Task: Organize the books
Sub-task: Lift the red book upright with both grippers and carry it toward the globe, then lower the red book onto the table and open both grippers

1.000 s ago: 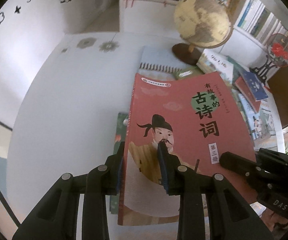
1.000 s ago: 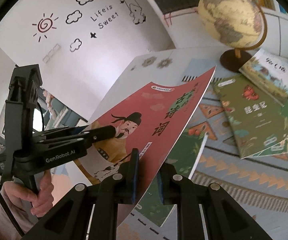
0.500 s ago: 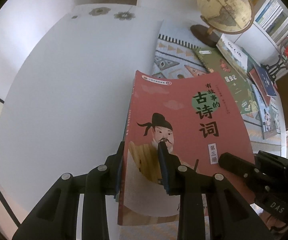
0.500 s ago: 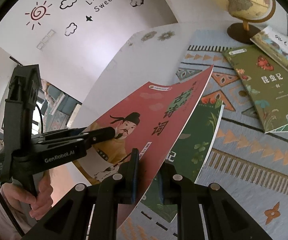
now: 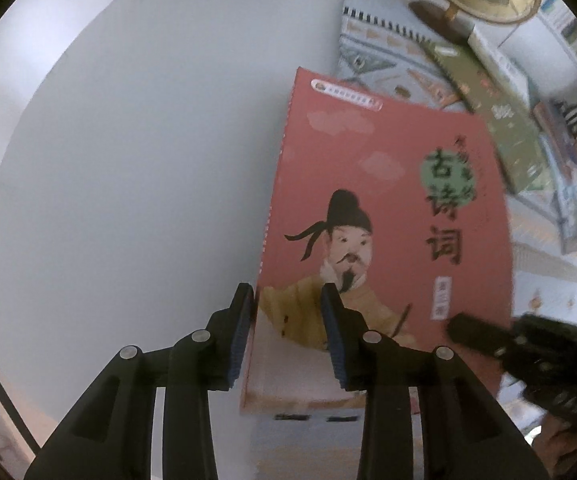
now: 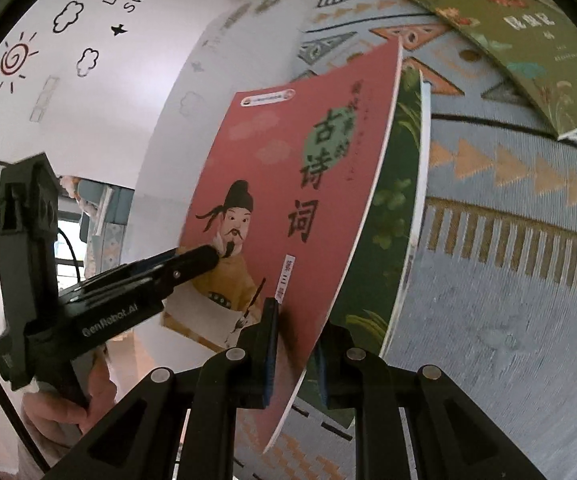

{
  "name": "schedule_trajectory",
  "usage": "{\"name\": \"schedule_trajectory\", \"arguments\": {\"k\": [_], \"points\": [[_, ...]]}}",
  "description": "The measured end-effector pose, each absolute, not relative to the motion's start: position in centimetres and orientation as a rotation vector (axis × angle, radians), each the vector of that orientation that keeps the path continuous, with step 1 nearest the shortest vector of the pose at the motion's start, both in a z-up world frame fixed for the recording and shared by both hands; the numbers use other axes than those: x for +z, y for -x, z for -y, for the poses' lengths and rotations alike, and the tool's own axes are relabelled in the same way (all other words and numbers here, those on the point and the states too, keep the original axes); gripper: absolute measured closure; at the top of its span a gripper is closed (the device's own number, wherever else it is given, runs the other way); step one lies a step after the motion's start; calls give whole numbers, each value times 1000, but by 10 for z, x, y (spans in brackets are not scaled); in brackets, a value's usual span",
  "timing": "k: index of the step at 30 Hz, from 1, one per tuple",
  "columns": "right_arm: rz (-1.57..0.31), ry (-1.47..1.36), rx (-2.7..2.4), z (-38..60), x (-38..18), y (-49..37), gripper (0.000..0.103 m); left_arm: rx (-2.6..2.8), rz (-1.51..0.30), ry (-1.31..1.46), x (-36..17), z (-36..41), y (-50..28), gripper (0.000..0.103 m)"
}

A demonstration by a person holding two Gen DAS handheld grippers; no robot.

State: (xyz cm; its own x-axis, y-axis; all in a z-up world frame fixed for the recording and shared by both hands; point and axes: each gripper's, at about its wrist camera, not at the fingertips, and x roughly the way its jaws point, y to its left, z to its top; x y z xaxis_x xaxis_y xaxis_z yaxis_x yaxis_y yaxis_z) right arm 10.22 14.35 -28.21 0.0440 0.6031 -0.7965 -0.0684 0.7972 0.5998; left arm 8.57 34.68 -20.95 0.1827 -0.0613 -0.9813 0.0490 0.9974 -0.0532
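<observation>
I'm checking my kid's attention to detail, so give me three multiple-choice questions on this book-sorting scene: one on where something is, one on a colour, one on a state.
1. The olive-green book lies
A. on the patterned mat
B. on a chair
C. on top of the globe

2. The cover of the poetry book with the bearded man is mostly
A. blue
B. red
C. white

3. The right claw is
A. open and empty
B. shut on the poetry book
C. shut on a pen

Answers: 1 A, as it rests flat on the mat's triangle pattern; 2 B, as red fills the cover around the figure; 3 B, as both pads press on the cover's lower edge.
</observation>
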Motion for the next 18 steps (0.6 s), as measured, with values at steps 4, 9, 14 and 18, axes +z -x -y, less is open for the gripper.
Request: {"name": "schedule_trajectory", "arguments": {"k": [4, 9, 14, 18], "points": [[-1469, -487, 529, -141, -286, -105, 87, -86, -1383, 9, -209, -349, -84, 73], [-1491, -523, 507, -132, -292, -106, 85, -93, -1393, 42, -213, -353, -84, 72], [-1495, -533, 502, -123, -291, -108, 84, -82, -1391, 47, -214, -354, -82, 71], [-1508, -539, 496, -119, -288, -109, 82, -74, -1398, 55, -212, -356, -80, 71]]}}
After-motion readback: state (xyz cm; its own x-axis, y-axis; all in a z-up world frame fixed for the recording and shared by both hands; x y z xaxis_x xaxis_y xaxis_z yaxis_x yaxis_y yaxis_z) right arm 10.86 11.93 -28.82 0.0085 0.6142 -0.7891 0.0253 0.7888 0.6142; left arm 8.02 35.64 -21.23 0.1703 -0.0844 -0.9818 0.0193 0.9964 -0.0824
